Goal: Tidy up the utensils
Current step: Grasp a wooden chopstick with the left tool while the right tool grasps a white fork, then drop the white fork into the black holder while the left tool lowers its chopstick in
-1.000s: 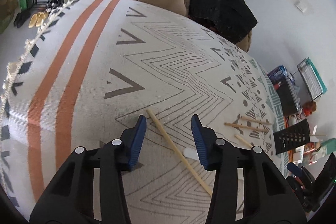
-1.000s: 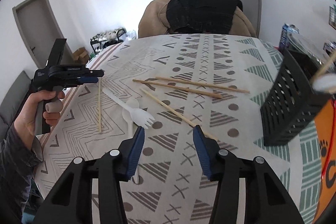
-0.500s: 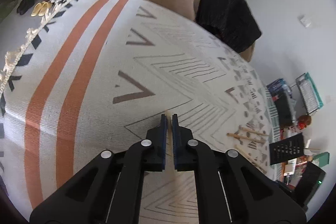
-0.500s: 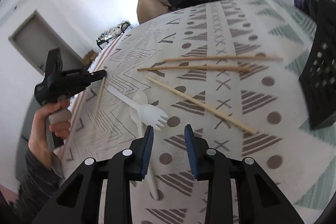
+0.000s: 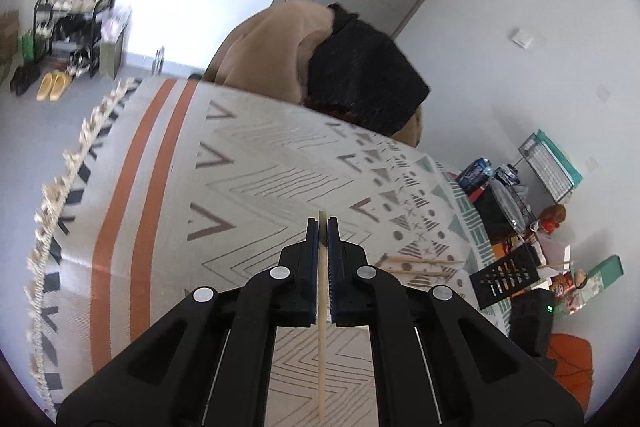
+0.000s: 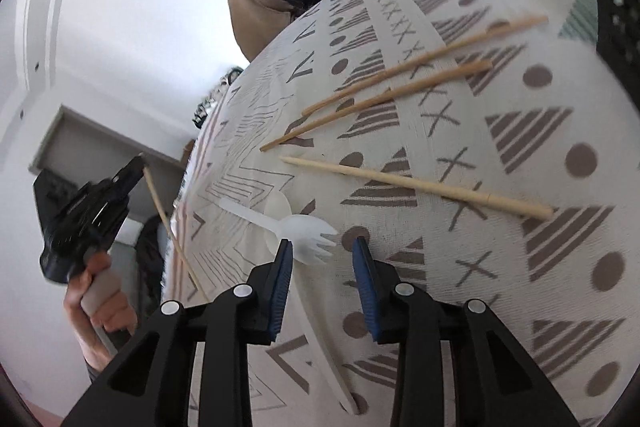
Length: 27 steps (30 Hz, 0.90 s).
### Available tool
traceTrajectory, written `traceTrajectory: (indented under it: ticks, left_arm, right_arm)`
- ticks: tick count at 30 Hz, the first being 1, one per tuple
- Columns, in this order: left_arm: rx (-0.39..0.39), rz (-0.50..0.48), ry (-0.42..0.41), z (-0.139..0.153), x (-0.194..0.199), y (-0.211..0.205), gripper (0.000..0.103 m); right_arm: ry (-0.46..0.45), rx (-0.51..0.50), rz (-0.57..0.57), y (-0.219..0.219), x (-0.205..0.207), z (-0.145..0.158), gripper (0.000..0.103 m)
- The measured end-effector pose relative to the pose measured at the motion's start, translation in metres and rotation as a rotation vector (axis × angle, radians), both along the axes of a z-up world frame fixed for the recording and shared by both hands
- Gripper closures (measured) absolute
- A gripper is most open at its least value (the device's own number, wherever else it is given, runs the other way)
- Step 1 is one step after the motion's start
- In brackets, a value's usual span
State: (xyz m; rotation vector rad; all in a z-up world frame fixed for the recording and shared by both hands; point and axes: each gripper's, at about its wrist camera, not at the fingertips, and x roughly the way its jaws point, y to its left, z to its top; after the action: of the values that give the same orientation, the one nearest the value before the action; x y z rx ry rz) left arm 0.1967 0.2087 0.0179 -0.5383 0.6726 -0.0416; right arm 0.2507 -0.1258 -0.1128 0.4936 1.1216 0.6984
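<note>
My left gripper (image 5: 322, 227) is shut on a pale wooden chopstick (image 5: 321, 311), which hangs clear of the patterned tablecloth (image 5: 248, 195). The right wrist view shows that left gripper (image 6: 136, 167) raised beside the table's left edge, the chopstick (image 6: 172, 231) slanting down from it. My right gripper (image 6: 323, 251) is low over the cloth, jaws partly apart. The head of a white plastic spork (image 6: 308, 233) lies between its tips, unpinched, crossing a white spoon (image 6: 280, 205). Three more chopsticks (image 6: 416, 187) lie beyond. A black perforated holder (image 5: 504, 277) stands at the far right.
A chair draped in brown and black garments (image 5: 320, 67) stands behind the table. The cloth's fringed edge (image 5: 60, 187) runs down the left. A person's hand (image 6: 100, 307) grips the left tool. Boxes, a wire basket (image 5: 548, 163) and clutter fill the right side.
The left gripper shut on the chopstick and lifted it off the cloth. The right gripper narrowed its jaws, rolled and sank toward the white spork.
</note>
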Motion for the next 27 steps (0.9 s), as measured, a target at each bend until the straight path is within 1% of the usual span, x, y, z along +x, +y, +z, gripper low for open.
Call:
traceTrajectory:
  ticks: [2, 3, 6, 11, 12, 16, 22, 27]
  left_arm:
    - [0.016, -0.006, -0.014, 0.008, -0.003, -0.005, 0.098]
    - [0.024, -0.010, -0.021, 0.012, -0.004, -0.008, 0.098]
    - [0.045, -0.019, -0.037, 0.022, -0.007, -0.015, 0.098]
    - [0.084, -0.038, -0.080, 0.046, -0.010, -0.031, 0.098]
    - [0.086, -0.040, -0.085, 0.048, -0.011, -0.034, 0.098]
    - [0.108, -0.059, -0.118, 0.066, -0.011, -0.052, 0.098]
    - [0.162, -0.096, -0.169, 0.093, -0.012, -0.087, 0.098]
    - [0.204, -0.131, -0.219, 0.114, -0.013, -0.117, 0.098]
  right_arm:
    - [0.020, 0.045, -0.008, 0.001, 0.002, -0.004, 0.076]
    - [0.027, 0.051, -0.009, 0.002, 0.003, -0.005, 0.085]
    - [0.013, 0.089, 0.004, 0.001, 0.001, 0.001, 0.089]
    - [-0.123, 0.087, 0.062, -0.003, -0.017, 0.043, 0.095]
    - [-0.165, 0.086, 0.075, -0.006, -0.022, 0.058, 0.097]
    - [-0.260, 0.094, 0.096, -0.022, -0.032, 0.098, 0.100]
    - [-0.356, 0.099, 0.081, -0.059, -0.044, 0.147, 0.100]
    - [-0.437, 0.024, 0.036, -0.101, -0.059, 0.192, 0.100]
